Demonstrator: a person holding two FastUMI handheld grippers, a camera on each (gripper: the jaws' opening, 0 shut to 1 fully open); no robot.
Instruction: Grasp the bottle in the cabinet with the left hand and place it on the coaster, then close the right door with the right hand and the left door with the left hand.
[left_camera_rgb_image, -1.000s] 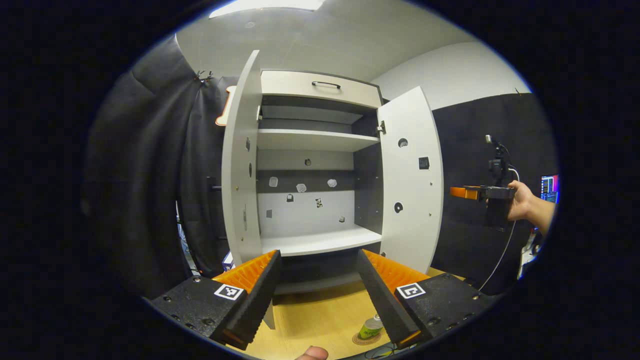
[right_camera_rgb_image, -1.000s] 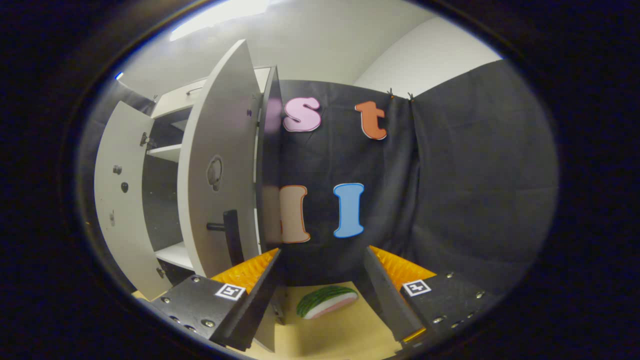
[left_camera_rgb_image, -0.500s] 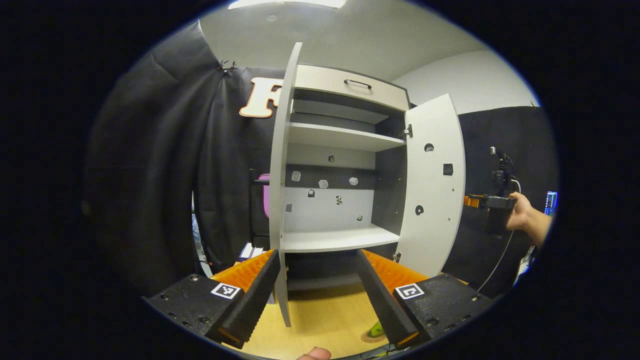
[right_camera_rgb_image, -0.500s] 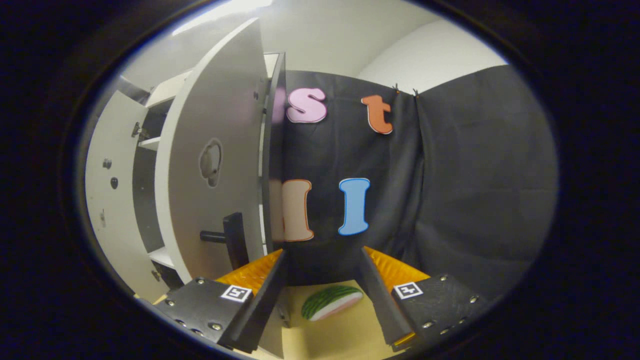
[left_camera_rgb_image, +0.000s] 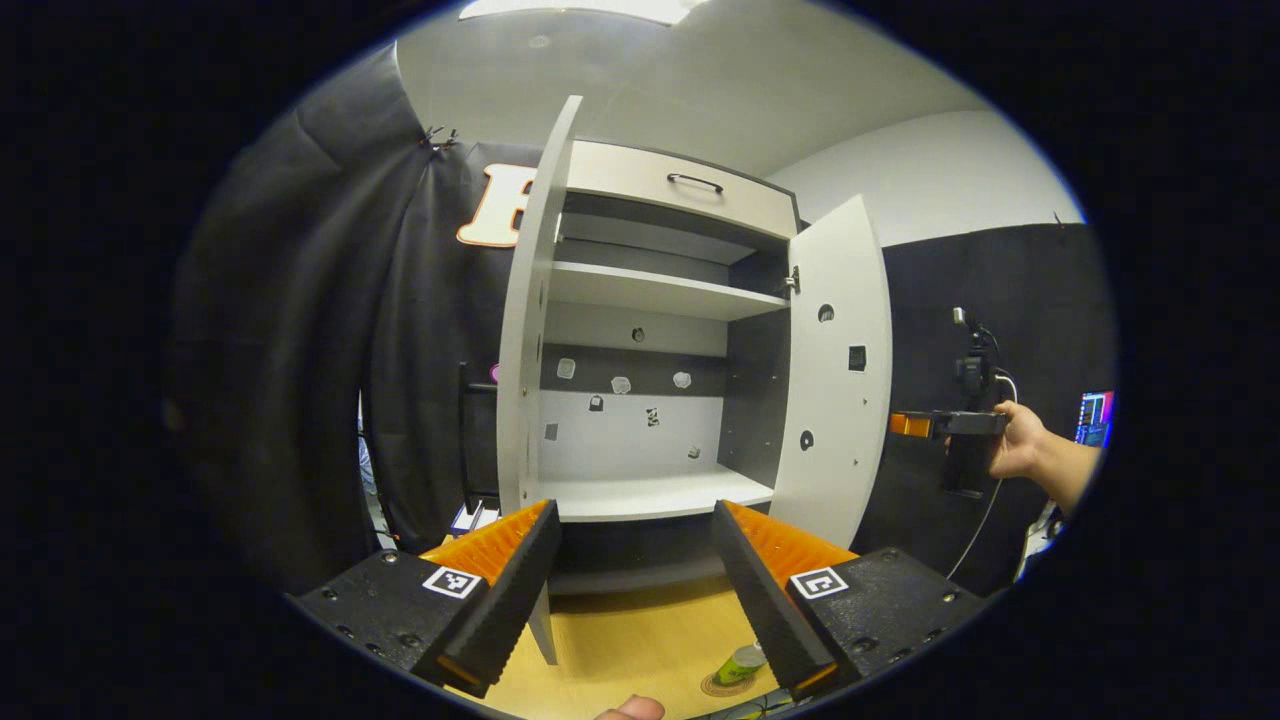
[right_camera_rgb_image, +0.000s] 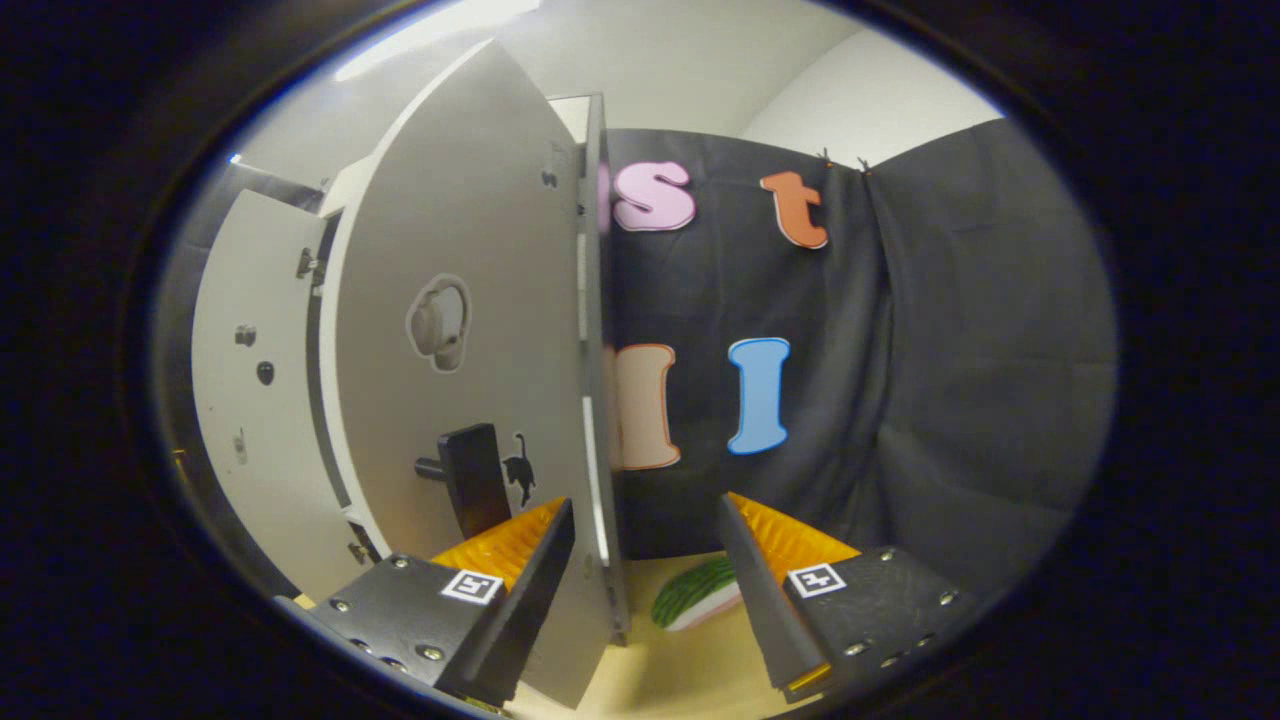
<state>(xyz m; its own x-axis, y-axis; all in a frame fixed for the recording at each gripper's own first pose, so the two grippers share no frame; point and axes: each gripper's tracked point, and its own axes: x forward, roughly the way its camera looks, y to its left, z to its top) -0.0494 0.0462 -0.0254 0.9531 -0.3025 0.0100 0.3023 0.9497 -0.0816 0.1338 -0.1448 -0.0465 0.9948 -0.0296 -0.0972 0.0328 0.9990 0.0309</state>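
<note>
The bottle (left_camera_rgb_image: 742, 661) is already set on the round coaster (left_camera_rgb_image: 728, 685) on the pale wooden worktop (left_camera_rgb_image: 630, 640), so the cabinet (left_camera_rgb_image: 650, 400) shelves are bare and only the doors remain. The right hand-held gripper (right_camera_rgb_image: 640, 545) is held with its ridged fingers spread and empty, the free edge of the right door (right_camera_rgb_image: 470, 380) lying between them, apparently so that the flat, matt grey panel can be pushed shut. A black bar handle (right_camera_rgb_image: 468, 485) juts from that door. The left hand-held gripper (left_camera_rgb_image: 632, 550) is also spread and empty, kept back facing the open cabinet beside the left door (left_camera_rgb_image: 525, 330), presumably awaiting its turn.
</note>
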